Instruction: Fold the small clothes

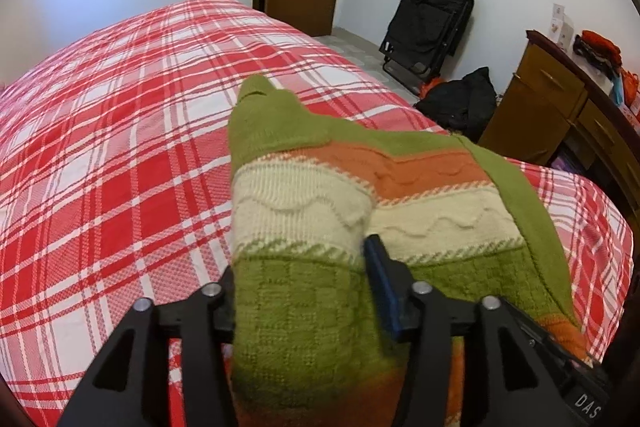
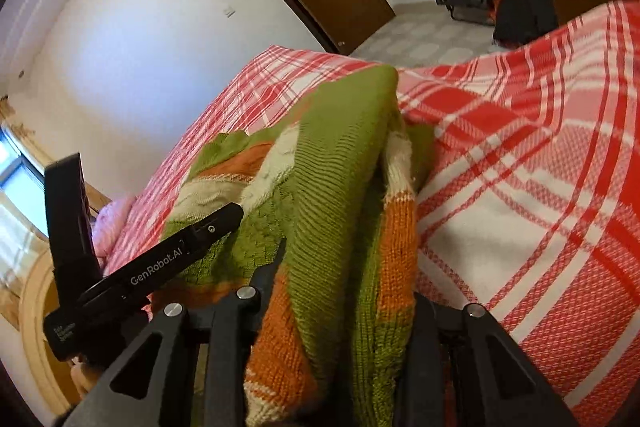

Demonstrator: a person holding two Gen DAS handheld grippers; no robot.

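One label [image 2: 157, 269] reads "GenRobot.AI".

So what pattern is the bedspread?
Red and white plaid; the bedspread shows best in the left wrist view.

Left gripper [image 1: 304, 291] jaws parted, pointing downward; right gripper [image 2: 340, 311] jaws clamped, angled down

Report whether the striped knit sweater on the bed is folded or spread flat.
Partly folded: the sweater has one side doubled over its middle on the plaid bedspread, with bunched layers in the right tool.
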